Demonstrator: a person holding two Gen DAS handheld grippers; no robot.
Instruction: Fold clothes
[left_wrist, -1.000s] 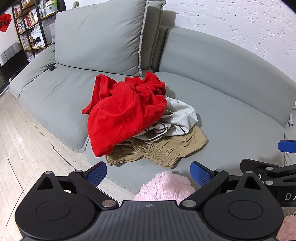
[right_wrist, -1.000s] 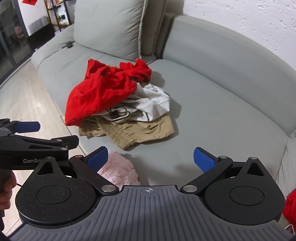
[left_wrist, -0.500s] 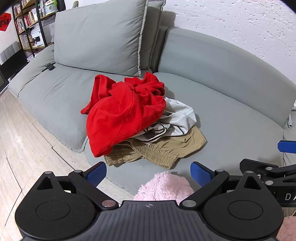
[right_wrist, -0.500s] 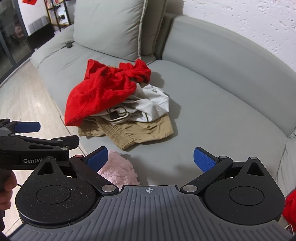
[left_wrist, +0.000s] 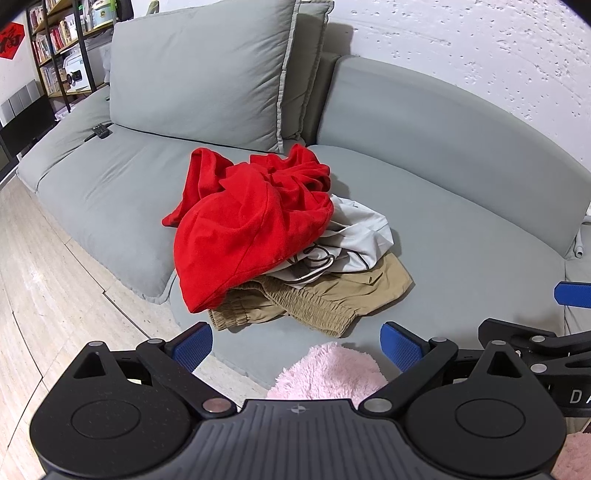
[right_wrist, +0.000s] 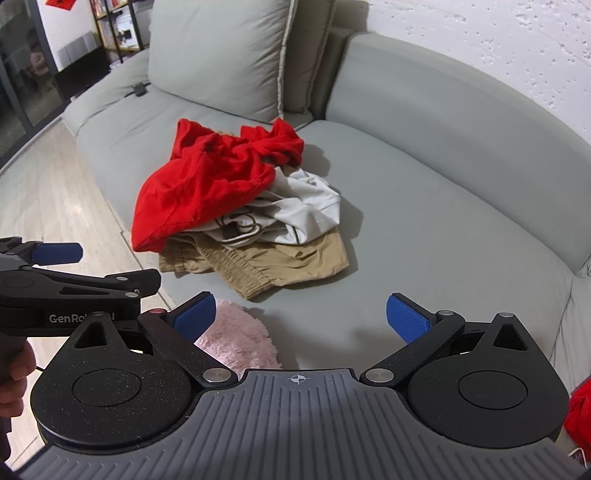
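Left gripper (left_wrist: 298, 345): jaws spread wide, empty, held off the front edge of the sofa (left_wrist: 461, 236). Right gripper (right_wrist: 301, 315): likewise spread, nothing between the pads, beside the left one and level with it.

Clothes pile (left_wrist: 280, 236) lies straight ahead of both, on the seat, apart from either tool. Red garment (left_wrist: 243, 229) on top, spilling toward the left and front edge; white printed shirt (left_wrist: 354, 236) under it to the right; khaki shorts (left_wrist: 325, 295) at the bottom, waistband nearest the grippers. Pile's long axis runs front-left to back-right.

Judgement: left gripper sits nearer the red hem, right gripper nearer the shirt and shorts. A pink fluffy item (left_wrist: 328, 373) lies between grippers and pile, low.
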